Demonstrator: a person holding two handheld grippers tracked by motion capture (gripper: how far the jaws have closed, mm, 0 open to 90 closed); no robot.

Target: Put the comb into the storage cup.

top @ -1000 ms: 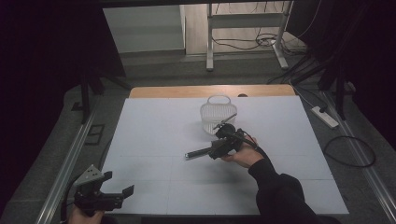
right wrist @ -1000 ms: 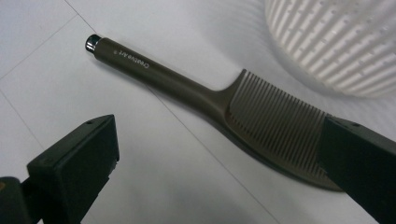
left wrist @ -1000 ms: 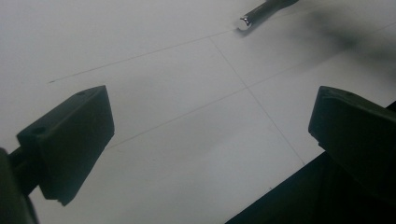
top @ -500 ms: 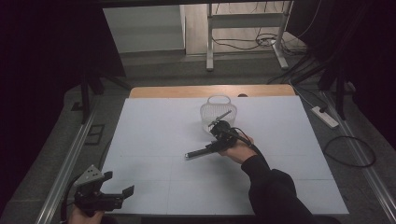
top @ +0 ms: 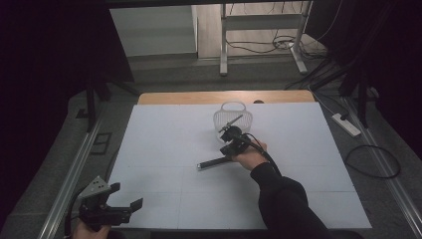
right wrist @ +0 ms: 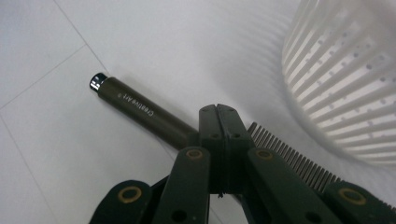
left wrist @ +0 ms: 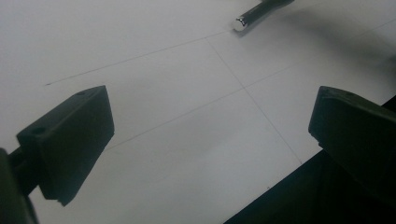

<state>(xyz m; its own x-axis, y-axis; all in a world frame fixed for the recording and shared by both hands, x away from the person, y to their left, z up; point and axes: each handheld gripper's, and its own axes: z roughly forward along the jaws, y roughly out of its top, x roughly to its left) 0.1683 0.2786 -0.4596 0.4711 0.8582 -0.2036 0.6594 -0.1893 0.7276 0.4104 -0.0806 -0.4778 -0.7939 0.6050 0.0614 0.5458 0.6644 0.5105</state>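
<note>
My right gripper [right wrist: 219,112] has just closed on the comb [right wrist: 140,112] at mid-length; its handle runs away leftward, teeth rightward toward the white basket [right wrist: 345,84]. My left gripper [left wrist: 210,121] gapes empty.

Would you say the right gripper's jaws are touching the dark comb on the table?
Touching. In the right gripper view the right gripper has its jaws shut together over the comb, where handle meets teeth, having just closed.

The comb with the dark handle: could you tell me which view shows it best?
The right gripper view: the comb lies close, with handle lettering and teeth legible, and shut jaws on it. The high view gives a small dark bar beside the basket. The left gripper view catches its shiny handle tip.
</note>
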